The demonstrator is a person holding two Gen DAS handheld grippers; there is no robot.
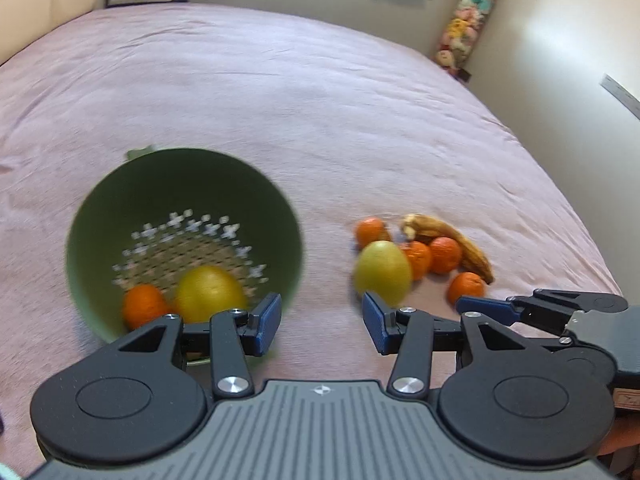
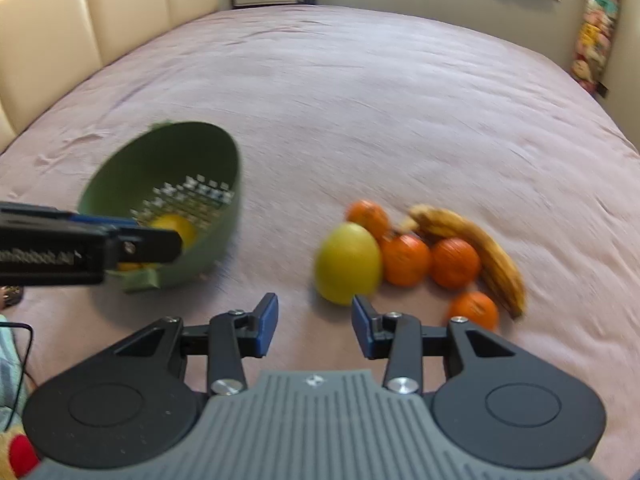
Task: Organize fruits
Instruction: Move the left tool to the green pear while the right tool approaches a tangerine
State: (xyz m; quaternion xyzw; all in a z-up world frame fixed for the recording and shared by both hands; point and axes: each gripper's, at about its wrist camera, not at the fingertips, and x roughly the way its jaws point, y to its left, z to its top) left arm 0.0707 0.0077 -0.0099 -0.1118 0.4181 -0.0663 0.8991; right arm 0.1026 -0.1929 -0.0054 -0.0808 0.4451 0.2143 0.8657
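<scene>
Green plastic, the round colander [image 1: 184, 200] sits tipped on the mauve bedspread [image 1: 320, 100], its mouth facing the left gripper [image 1: 322, 324]; star-shaped holes pierce its base. Inside lie a yellow citrus [image 1: 210, 294] and a small orange [image 1: 144, 310]. Well apart to the right is the fruit pile: a smooth egg-shaped yellow-green citrus [image 2: 347, 262], four dimpled oranges [image 2: 454, 262] and a browned, curved banana [image 2: 480, 248] whose long axis runs from far-left to near-right. Both tools stand spread and empty, the right gripper [image 2: 314, 326] just short of the pile's citrus.
</scene>
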